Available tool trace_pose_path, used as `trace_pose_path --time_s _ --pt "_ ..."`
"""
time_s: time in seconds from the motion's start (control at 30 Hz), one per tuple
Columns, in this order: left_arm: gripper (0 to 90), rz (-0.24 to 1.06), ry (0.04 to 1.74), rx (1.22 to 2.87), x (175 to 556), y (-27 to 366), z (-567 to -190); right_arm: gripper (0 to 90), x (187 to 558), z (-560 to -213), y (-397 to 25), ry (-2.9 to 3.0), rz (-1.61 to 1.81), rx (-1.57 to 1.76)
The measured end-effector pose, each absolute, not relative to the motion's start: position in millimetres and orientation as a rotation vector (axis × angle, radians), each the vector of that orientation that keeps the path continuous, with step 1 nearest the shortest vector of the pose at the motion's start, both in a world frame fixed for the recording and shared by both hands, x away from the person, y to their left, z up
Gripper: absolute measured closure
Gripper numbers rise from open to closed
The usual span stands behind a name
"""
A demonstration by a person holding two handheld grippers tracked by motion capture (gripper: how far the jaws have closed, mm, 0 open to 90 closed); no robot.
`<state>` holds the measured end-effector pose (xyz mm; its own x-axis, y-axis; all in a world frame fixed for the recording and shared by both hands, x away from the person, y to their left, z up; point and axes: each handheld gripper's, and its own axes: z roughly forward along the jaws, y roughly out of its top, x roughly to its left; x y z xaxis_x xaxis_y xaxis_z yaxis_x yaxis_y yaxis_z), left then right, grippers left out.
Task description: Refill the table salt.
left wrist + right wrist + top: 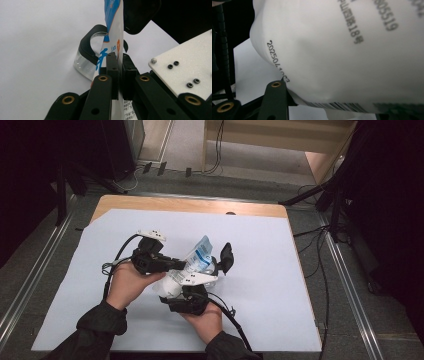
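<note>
A white and blue pouch stands tilted between the two grippers, above the white sheet. My left gripper comes in from the left and is shut on the pouch's thin edge; its pads pinch the film. Behind the pouch sits a clear glass jar, with the right gripper's black jaws curving around its rim. The right gripper reaches up from below, jaws wide apart on either side of the jar. In the right gripper view the pouch's white printed back hangs close before the lens, with one finger below it.
A white sheet covers most of a wooden table. Dark stands and cables ring the table on the floor. Both forearms enter from the bottom edge, with gripper cables trailing beside them.
</note>
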<state>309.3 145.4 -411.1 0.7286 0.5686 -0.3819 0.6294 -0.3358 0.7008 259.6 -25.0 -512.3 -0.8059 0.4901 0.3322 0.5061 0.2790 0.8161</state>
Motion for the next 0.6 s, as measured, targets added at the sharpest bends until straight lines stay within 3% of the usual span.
trace_pose_path --time_s 0.6 --pt "89.2 -0.067 0.898 2.029 306.6 141.8 -405.7 49.7 259.5 -508.6 -24.0 -2.451 -1.63 -0.972"
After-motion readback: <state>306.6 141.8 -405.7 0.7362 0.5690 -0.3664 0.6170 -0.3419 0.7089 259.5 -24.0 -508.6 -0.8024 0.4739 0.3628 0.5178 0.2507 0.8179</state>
